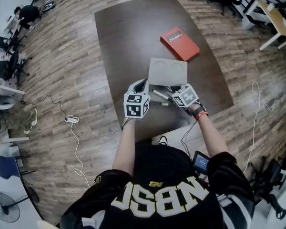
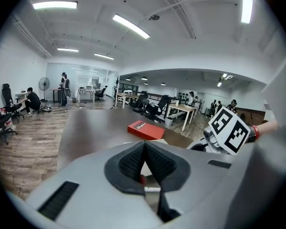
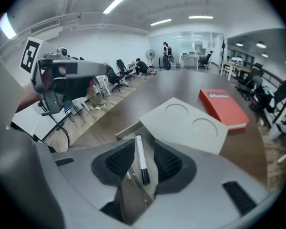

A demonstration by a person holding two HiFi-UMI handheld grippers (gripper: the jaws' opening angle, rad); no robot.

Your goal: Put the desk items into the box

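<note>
A white marker (image 3: 141, 157) with a black cap lies in the shallow grey box (image 3: 126, 131). The box's lid (image 3: 187, 124), marked with two circles, covers its far part. My right gripper (image 3: 144, 144) is open around the marker, with a gap on each side of it. In the head view the gripper (image 1: 171, 92) sits at the lid's (image 1: 168, 70) near edge, beside the marker (image 1: 159, 95). My left gripper (image 2: 144, 143) has its tips together. A small red-and-white bit (image 2: 143, 180) shows low between the pads, and I cannot tell whether it is pinched. This gripper (image 1: 142, 84) hovers left of the box.
A red flat box (image 1: 179, 43) lies on the dark brown table (image 1: 128, 37) behind the lid. The table's front edge runs just under both grippers. Wood floor, cables and office chairs surround the table.
</note>
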